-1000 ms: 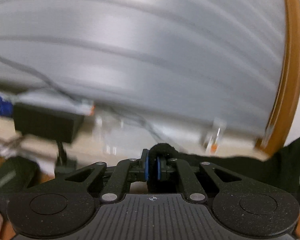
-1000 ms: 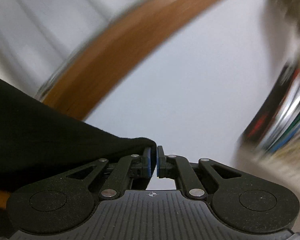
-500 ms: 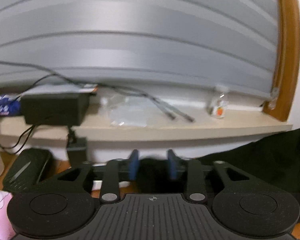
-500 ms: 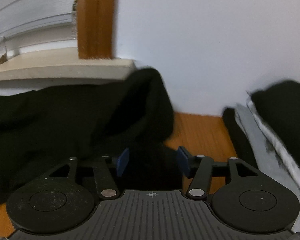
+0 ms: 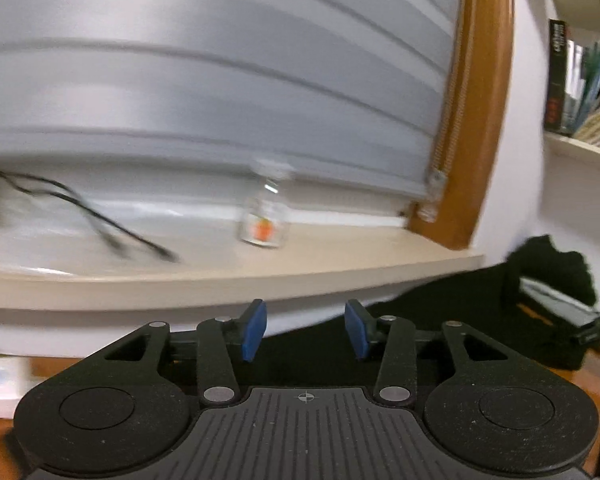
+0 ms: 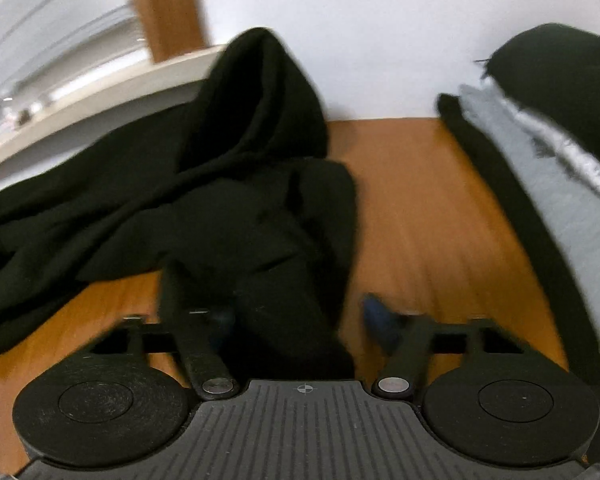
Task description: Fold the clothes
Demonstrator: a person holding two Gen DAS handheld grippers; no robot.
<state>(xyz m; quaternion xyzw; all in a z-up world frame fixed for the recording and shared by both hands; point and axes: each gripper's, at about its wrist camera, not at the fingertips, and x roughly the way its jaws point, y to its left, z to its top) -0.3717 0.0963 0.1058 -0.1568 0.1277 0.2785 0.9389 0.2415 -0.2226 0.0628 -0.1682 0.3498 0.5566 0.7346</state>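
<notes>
Left tool [image 5: 305, 330]: we see its blue pads standing well apart and the jaws opening; nothing is pressed between them. Black cloth lies below and beyond the gap, so we hold nothing here.

Sill clutter: in the left wrist view a cable [image 5: 100, 220] sits at centre left and a small glass jar [image 5: 265, 220] at centre, both on the pale window sill [image 5: 340, 272] above the tool. We judge that a careless lift of cloth toward the sill could snag the cable or tip the jar.

Black garment [image 6: 228, 200]: it lies crumpled on the wooden worktop [image 6: 412, 208], filling the left and centre of the right wrist view, with one hump rising against the wall at upper centre. In the left wrist view it shows at lower right.

Right tool [image 6: 296, 320]: its jaws are closing around a bunched fold of the black garment at lower centre. The picture is blurred there; the right pad looks clear of the cloth, so we count it as not yet gripped.

Grip risk: we judge that closing on a thick bunch could catch several layers at once, and the fold would then come out crooked or drag the whole heap.

Folded stack [image 6: 548, 168]: grey and black clothes sit at the right edge, near the working spot. A wide sweep of the black garment could knock them askew.
</notes>
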